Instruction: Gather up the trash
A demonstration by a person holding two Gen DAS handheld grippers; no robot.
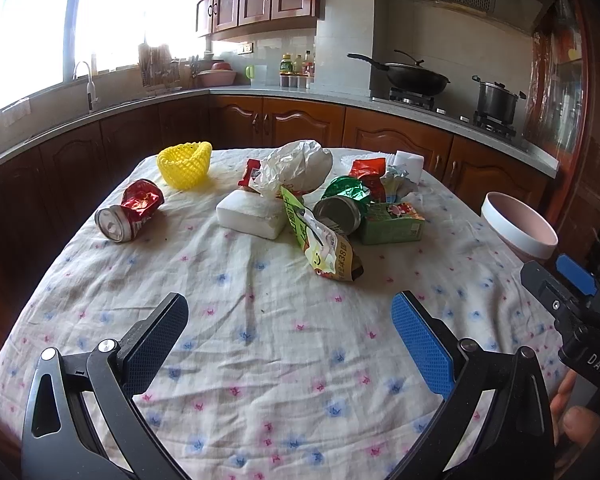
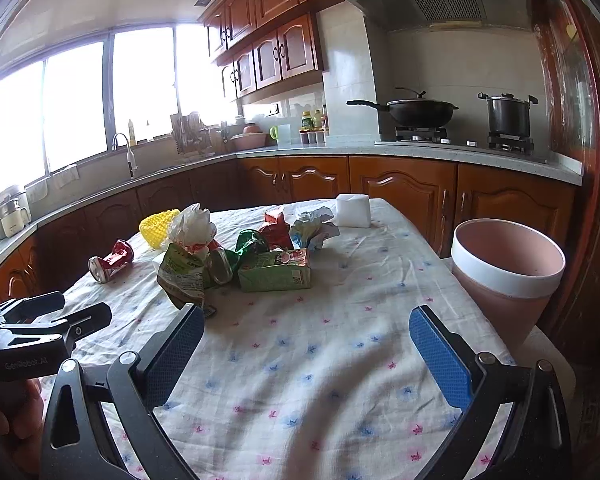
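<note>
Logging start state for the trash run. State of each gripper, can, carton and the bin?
left gripper: open, empty, above cloth
right gripper: open, empty
red can: crushed, on its side, apart from the pile
green can: crumpled, on its side, in the pile
green carton: flattened, lying down
yellow snack bag: opened, crumpled
pink bin: upright, open; inside bottom hidden

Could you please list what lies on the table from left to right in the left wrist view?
Crushed red can → yellow foam net → white foam block → green carton → pink bin.
</note>
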